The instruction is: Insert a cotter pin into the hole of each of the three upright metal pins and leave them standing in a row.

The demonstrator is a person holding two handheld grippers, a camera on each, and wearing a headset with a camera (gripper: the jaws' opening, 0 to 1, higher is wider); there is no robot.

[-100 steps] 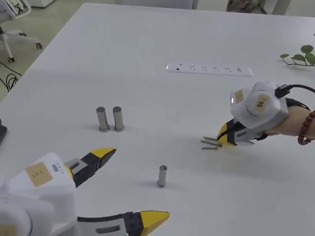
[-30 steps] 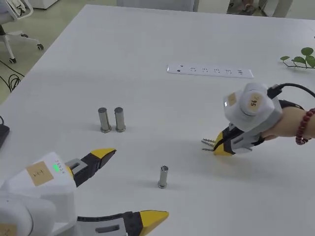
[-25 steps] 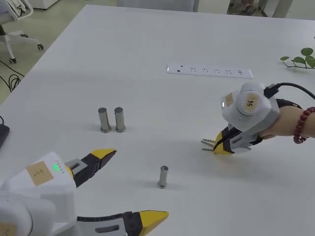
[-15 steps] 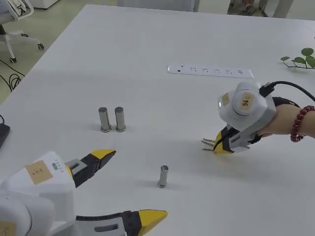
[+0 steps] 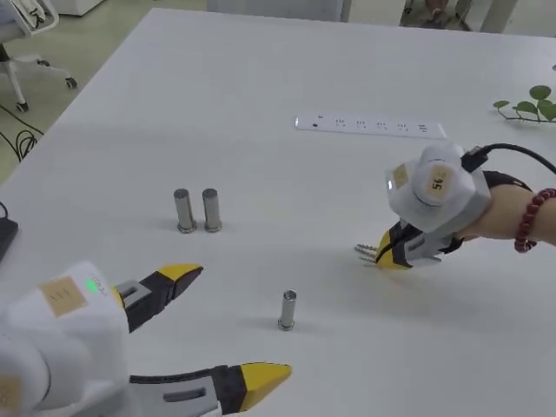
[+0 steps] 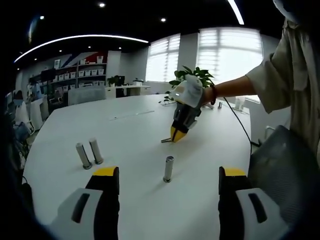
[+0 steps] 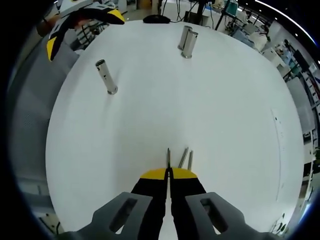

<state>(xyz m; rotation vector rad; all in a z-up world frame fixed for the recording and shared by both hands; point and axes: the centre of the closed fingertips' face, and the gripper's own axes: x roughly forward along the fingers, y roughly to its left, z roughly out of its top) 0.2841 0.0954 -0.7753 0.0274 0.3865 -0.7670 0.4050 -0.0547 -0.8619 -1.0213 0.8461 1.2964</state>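
Observation:
Two upright metal pins [image 5: 182,211] [image 5: 211,210] stand side by side on the white table. A third metal pin [image 5: 287,310] stands alone nearer me, also seen in the left gripper view [image 6: 169,169] and the right gripper view [image 7: 106,76]. My left gripper [image 5: 230,323] hovers open at the near left, nothing between its jaws. My right gripper [image 5: 390,257] rests its tips on the table at the right, shut on one cotter pin [image 7: 168,160]. Two more cotter pins [image 7: 186,158] lie just beside it.
A white power strip [image 5: 371,126] lies across the far middle of the table. A green plant [image 5: 530,97] stands at the right edge, and an office chair [image 5: 22,35] is off the table at the far left. A dark object [image 5: 3,238] sits at the left edge.
The right gripper has settled down onto the cotter pins and rolled slightly, its jaws now closed around one. The left gripper has barely shifted; the metal pins stand as before.

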